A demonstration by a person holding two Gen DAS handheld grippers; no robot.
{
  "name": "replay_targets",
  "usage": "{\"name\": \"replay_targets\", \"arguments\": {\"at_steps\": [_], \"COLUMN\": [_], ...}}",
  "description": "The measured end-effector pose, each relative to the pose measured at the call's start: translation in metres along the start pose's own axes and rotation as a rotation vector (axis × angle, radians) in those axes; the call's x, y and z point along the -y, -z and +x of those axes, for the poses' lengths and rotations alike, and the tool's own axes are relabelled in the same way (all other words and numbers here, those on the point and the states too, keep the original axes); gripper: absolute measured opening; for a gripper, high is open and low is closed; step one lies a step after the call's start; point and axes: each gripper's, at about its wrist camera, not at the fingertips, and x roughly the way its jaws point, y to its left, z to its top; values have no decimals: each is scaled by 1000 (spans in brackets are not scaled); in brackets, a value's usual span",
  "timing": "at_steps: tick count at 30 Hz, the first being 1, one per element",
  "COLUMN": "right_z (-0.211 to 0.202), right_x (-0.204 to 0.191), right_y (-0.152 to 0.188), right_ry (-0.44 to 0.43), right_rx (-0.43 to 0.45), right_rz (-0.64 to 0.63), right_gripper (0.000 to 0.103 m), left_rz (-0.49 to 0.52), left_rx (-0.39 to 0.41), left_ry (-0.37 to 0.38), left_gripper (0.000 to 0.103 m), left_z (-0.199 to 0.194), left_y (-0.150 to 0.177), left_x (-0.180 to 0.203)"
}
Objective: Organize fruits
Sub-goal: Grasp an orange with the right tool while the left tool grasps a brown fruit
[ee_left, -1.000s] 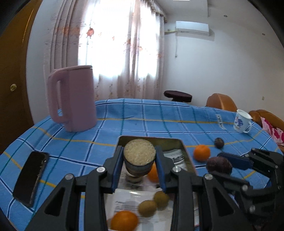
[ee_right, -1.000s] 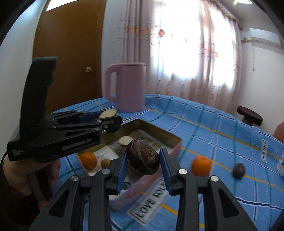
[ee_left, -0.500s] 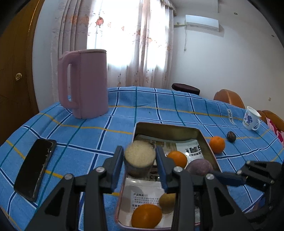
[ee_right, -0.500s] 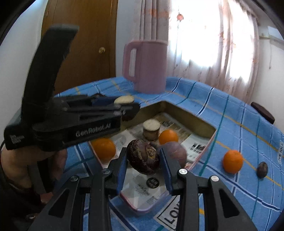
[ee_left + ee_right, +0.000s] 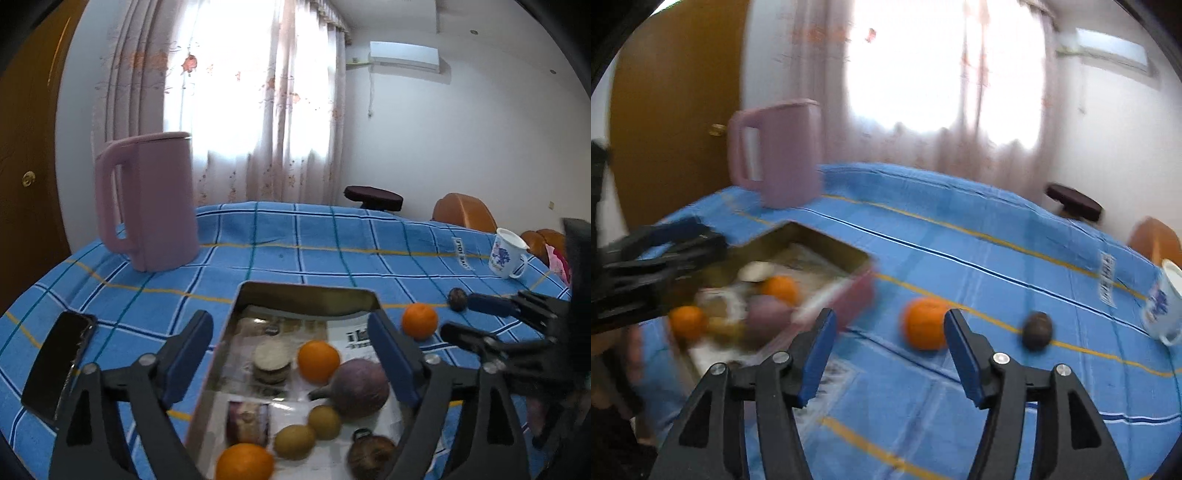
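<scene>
The fruits are split between the tin tray [image 5: 306, 295] and the bare tablecloth [image 5: 332, 240]. In the tray lie two oranges [image 5: 318, 361], a large purple fruit [image 5: 360, 387], two small brown-green fruits [image 5: 324, 422], a wrinkled dark fruit [image 5: 371, 457] near the front right corner, and a round piece with a pale flat top [image 5: 271, 360], all on printed paper lining the bottom. Outside the tray, on the cloth to its right, sit one more orange [image 5: 925, 323] and a small dark fruit [image 5: 1037, 329], a little apart from each other.

The left gripper [image 5: 291, 360] hangs over the tray with its blue-padded fingers spread wide, about as wide as the tray itself, holding nothing. The right gripper [image 5: 888, 356] is also wide open and empty; in its own view the loose orange shows between its fingertips, just past them, not touched. That view is blurred, so finer detail of the tray is hard to read.

Around them: a pink jug [image 5: 147, 199] stands behind the tray to the left, a black phone [image 5: 59, 363] lies flat at the left edge of the cloth, and a white mug with blue print [image 5: 506, 253] stands far right. Nothing lies between the right gripper and the loose orange.
</scene>
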Motion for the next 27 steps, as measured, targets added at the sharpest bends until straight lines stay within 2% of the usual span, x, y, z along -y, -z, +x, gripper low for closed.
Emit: {"name": "replay_targets", "arguments": {"at_steps": [5, 12, 14, 15, 21, 27], "right_z": [32, 75, 83, 81, 51, 29], "right_x": [19, 17, 20, 23, 50, 120], "right_y": [-6, -11, -10, -9, -4, 7], "right_ry": [12, -25, -35, -56, 1, 160], "right_rx": [-84, -195, -219, -213, -129, -108], "right_rz": [24, 30, 49, 64, 100, 192], "right_gripper": [62, 62, 54, 48, 48, 48], "left_rz": [18, 51, 61, 65, 118, 199], "left_rx": [6, 3, 1, 0, -11, -50], "left_ry": [20, 24, 26, 30, 63, 105], "left_gripper": [93, 94, 94, 94, 94, 97], "left_z": [4, 8, 8, 8, 12, 35], "left_y": [-11, -21, -22, -24, -30, -35], "left_x": [13, 28, 33, 37, 72, 129]}}
